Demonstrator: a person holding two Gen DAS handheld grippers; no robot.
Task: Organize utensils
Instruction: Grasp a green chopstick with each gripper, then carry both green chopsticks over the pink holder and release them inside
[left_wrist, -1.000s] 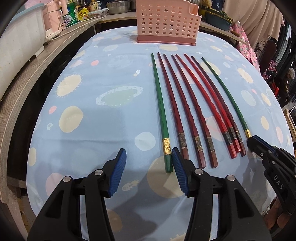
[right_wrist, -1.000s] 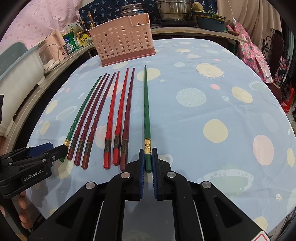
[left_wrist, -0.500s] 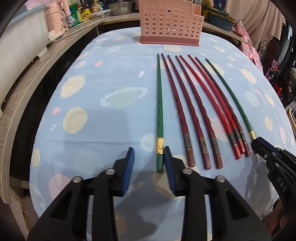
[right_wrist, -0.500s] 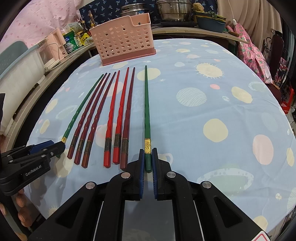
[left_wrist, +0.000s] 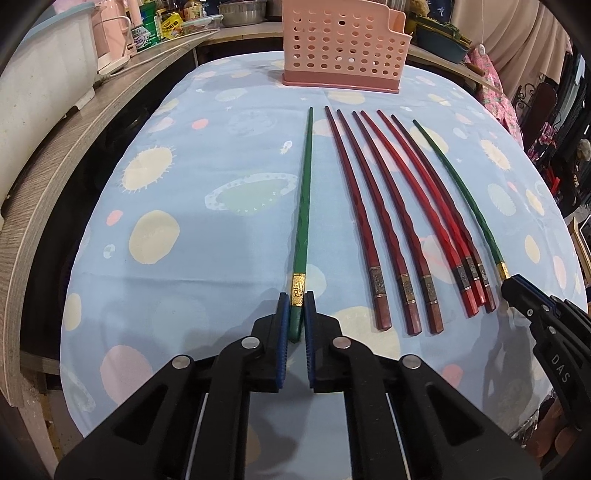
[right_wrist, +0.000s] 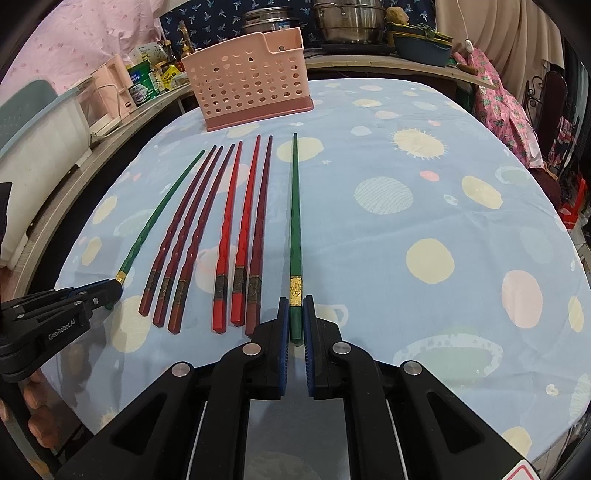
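Left gripper (left_wrist: 296, 317): pads pinching the butt end of the left green chopstick (left_wrist: 303, 206), which lies flat on the tablecloth (left_wrist: 184, 184).
Right gripper (right_wrist: 296, 317): pads pinching the butt end of the right green chopstick (right_wrist: 295, 206), also flat.
Red chopsticks (left_wrist: 399, 229): six, lying side by side between the green pair.
Pink basket (left_wrist: 345, 44): upright at the far edge, beyond the tips.

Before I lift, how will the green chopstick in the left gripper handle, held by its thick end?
The green chopstick looks rigid, so it probably won't flex. It is long and pinched only at its butt by the left gripper, so the tip may droop or pivot. Its glossy finish could slip.
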